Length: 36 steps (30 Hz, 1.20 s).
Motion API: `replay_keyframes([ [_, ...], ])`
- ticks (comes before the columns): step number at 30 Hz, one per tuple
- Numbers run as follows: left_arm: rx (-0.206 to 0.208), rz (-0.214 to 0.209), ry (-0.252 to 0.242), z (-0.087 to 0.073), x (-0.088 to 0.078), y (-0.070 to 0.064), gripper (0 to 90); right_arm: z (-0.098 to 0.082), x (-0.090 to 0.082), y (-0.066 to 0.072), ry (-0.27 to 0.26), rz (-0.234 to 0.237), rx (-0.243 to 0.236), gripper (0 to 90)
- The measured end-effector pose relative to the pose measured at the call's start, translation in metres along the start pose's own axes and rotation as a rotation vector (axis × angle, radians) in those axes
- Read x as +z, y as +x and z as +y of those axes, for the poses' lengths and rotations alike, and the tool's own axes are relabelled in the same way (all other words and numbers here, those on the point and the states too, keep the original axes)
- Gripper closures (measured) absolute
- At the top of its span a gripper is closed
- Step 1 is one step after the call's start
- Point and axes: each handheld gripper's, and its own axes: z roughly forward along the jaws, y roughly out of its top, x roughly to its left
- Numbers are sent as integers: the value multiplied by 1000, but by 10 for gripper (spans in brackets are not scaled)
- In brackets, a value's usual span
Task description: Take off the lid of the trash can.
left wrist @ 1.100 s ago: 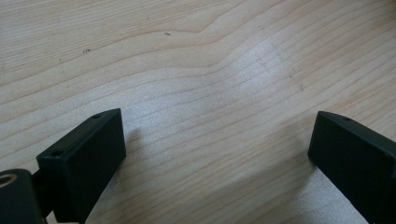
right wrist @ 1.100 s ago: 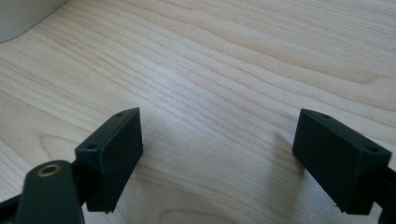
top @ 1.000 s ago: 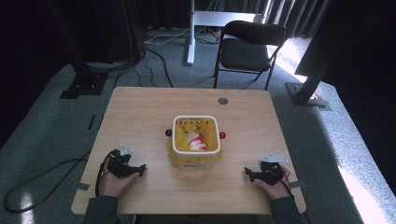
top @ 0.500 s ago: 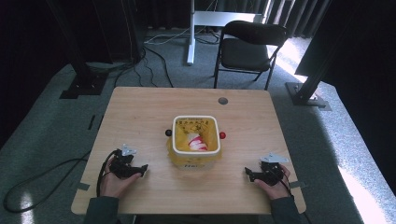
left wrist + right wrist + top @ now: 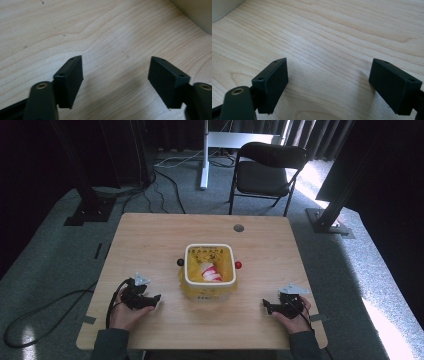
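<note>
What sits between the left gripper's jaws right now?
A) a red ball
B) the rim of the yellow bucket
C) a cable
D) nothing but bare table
D: in the left gripper view the left gripper stands open, with bare wooden table between its jaws; the bucket sits apart at mid-table.

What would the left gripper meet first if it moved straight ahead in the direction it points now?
Probably the yellow tub. The left gripper, its fingers open and holding nothing, points across bare table toward the tub's lower side; depth is hard to judge.
</note>
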Motion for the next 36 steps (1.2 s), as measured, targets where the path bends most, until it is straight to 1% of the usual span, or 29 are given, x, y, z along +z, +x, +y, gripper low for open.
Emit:
replay_keyframes([
  [1,-1,-2,-5,1,0,0,324,0,0,0,0,0,0,152],
  [5,5,-13,-15,2,0,-1,327,0,0,0,0,0,0,152],
  [11,43,4,-13,2,2,-5,327,0,0,0,0,-1,2,152],
  [15,52,4,-23,4,1,-7,337,0,0,0,0,-1,2,152],
  [20,56,-8,-21,5,1,-8,354,0,0,0,0,-2,3,152],
  [25,49,-22,-32,8,0,-8,354,0,0,0,0,-2,3,152],
  [29,54,-29,-35,12,-1,-7,354,0,0,0,0,-2,3,152],
  [35,67,-21,-37,18,-3,-5,354,0,0,0,-1,-2,3,152],
  [36,72,-20,-40,21,-4,-4,354,0,0,0,0,-2,3,152],
])
